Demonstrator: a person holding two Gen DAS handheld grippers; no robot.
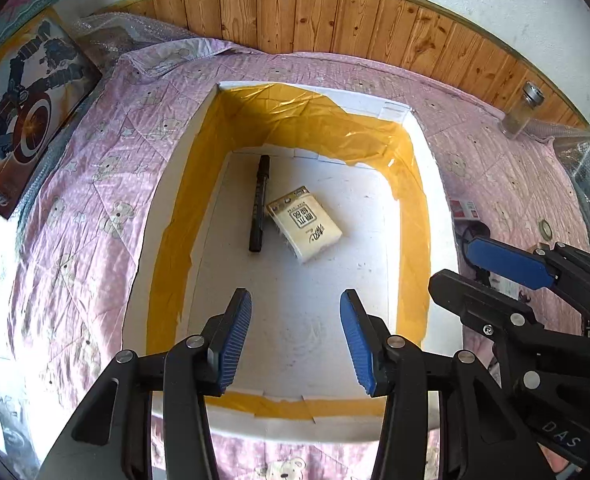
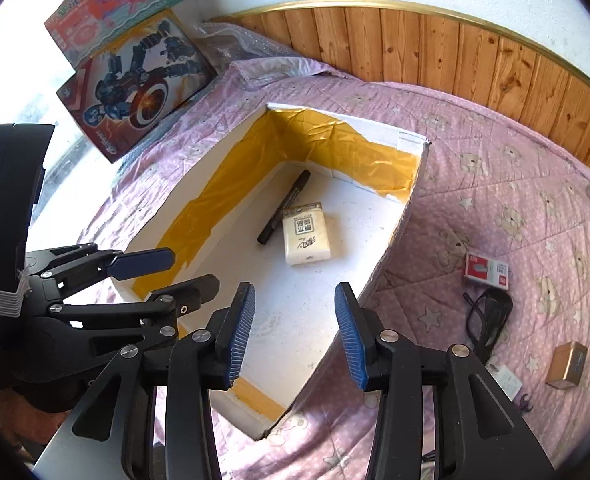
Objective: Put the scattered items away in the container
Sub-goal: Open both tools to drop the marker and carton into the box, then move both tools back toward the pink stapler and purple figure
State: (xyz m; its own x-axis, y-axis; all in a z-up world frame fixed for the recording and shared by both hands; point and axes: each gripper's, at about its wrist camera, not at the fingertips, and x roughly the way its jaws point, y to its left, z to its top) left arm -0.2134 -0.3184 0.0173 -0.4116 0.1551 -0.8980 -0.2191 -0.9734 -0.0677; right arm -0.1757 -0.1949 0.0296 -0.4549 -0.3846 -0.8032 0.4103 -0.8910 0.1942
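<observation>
Both the left gripper (image 1: pixel 295 336) and right gripper (image 2: pixel 295 334) hover with jaws released and empty over the box (image 2: pixel 391 240), which already holds a marker (image 1: pixel 259 203) and tissue pack (image 1: pixel 305 224), while the red packet (image 2: pixel 486 270), glasses (image 2: pixel 489 320) and small tin (image 2: pixel 567 365) wait on the bed (image 2: pixel 495 184).

White box (image 1: pixel 167 184) holds black marker (image 1: pixel 259 204) beside tissue pack (image 1: pixel 305 226).

Pink bear-print quilt (image 2: pixel 475 208) under white box (image 2: pixel 391 240), red packet (image 2: pixel 487 270), black glasses (image 2: pixel 489 316), perhaps a tin (image 2: pixel 567 364).
</observation>
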